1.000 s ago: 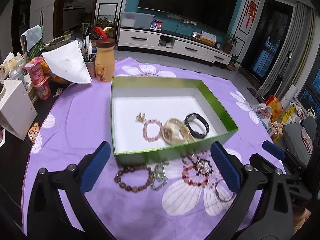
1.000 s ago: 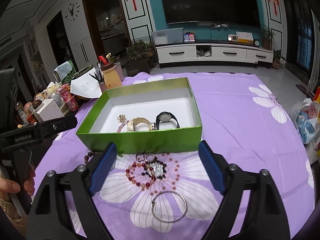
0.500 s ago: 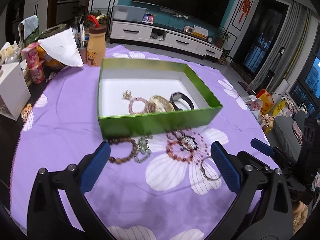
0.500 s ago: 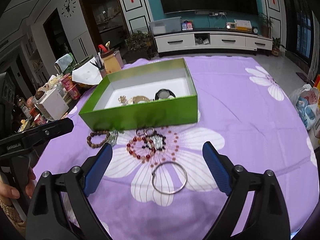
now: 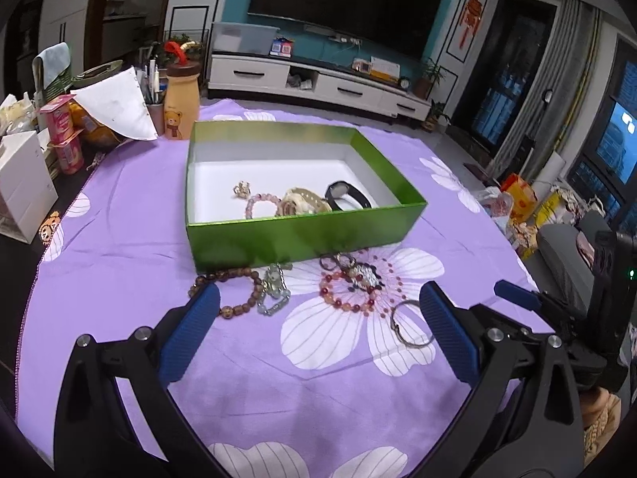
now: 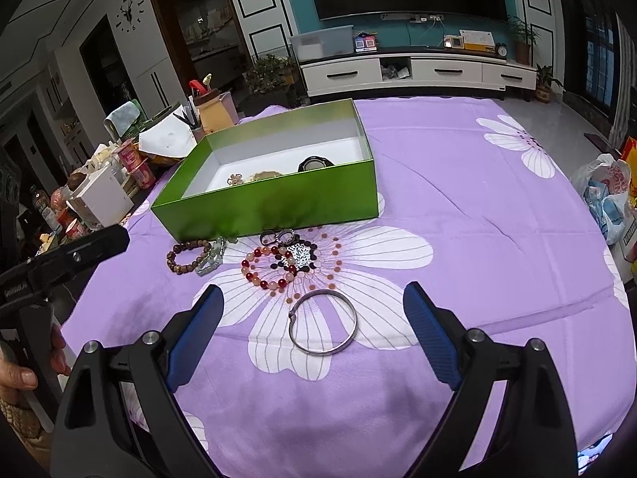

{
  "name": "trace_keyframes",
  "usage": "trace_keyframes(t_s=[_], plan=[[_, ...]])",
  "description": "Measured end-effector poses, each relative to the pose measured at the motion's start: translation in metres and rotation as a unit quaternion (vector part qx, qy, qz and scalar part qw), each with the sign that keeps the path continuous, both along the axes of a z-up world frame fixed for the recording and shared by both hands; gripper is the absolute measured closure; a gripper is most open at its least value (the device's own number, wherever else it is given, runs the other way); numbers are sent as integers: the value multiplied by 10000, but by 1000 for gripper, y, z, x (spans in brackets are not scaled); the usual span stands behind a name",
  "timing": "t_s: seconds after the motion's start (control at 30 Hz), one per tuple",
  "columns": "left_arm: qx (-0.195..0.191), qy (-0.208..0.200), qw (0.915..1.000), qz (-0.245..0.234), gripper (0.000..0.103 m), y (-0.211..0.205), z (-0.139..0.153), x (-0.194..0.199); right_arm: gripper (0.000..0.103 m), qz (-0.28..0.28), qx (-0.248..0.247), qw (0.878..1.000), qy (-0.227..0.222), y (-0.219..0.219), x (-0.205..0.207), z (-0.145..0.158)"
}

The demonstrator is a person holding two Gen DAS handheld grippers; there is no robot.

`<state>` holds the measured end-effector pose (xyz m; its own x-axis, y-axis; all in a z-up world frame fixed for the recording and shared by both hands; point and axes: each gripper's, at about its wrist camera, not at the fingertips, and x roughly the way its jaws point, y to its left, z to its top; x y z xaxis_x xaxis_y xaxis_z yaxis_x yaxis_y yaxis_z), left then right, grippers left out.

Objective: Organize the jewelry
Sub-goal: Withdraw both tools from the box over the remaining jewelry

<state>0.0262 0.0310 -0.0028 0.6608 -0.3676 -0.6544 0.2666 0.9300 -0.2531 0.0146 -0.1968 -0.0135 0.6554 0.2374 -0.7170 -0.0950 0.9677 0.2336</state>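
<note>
Hovering spread-fingered, both grippers (image 5: 318,326) (image 6: 314,330) flank bare cloth (image 6: 477,207); silver bangle (image 6: 323,322) seemingly untouched.

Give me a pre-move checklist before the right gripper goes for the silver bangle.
1. Right gripper open and empty: ok.
2. Silver bangle flat on the purple cloth, apart from the red bead bracelet: ok.
3. Bangle between the fingers: ok, though height above it cannot tell.
4. Green box open, with bare floor: ok.
5. Left gripper open, off to the side: ok.
</note>
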Motion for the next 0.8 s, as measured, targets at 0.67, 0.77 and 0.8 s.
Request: trace_keyframes(t_s=[0.67,0.77,0.8], plan=[[-217,625,9972,361,2,29,-33,13,11,15,-57,9997,239,-22,-1,-18],[-69,607,9977,289,2,27,-38,12,11,191,-136,9994,243,-15,-1,-22],[-10,592,9979,256,2,25,-40,12,11,266,-167,9992,245,-12,-1,-23]])
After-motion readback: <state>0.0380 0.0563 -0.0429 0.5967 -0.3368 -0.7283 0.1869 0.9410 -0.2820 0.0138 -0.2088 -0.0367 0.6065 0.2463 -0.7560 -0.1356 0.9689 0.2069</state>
